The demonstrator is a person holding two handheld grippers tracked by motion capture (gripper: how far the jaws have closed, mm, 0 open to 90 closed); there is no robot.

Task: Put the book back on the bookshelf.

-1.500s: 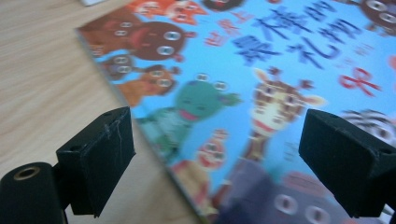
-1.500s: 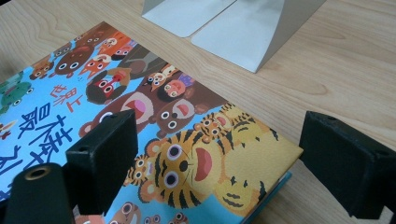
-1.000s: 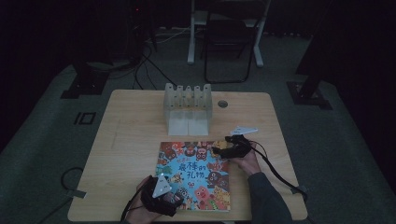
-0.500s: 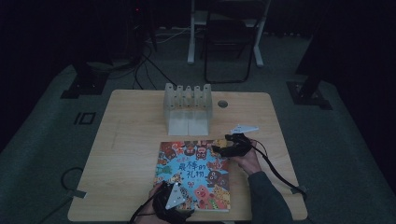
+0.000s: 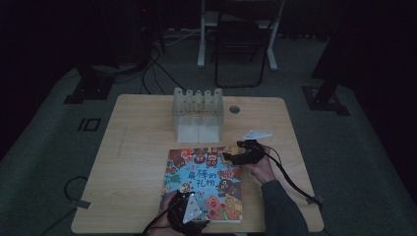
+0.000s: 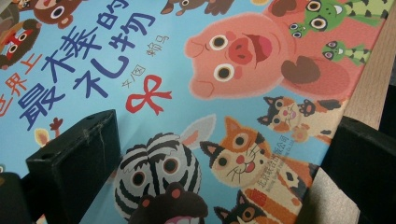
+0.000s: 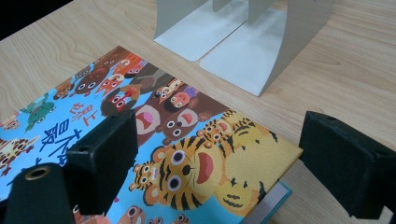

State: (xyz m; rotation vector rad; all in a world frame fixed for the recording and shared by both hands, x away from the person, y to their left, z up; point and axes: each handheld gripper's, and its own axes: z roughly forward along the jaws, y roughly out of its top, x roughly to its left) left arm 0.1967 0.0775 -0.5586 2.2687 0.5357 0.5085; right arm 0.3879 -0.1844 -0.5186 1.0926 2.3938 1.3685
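Book (image 5: 205, 184), flat at table's 6 o'clock; left gripper (image 5: 186, 216) and right gripper (image 5: 242, 153) both wide open, empty; risk: jaws skid off glossy cover

Sky-blue picture book (image 5: 204, 184) with cartoon animals, pale wood table (image 5: 142, 147), white rack (image 5: 197, 114)

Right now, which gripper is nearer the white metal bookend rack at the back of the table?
Right. The right gripper sits at the colourful picture book's far corner, toward the white bookend rack; the left gripper is over the book's near edge.
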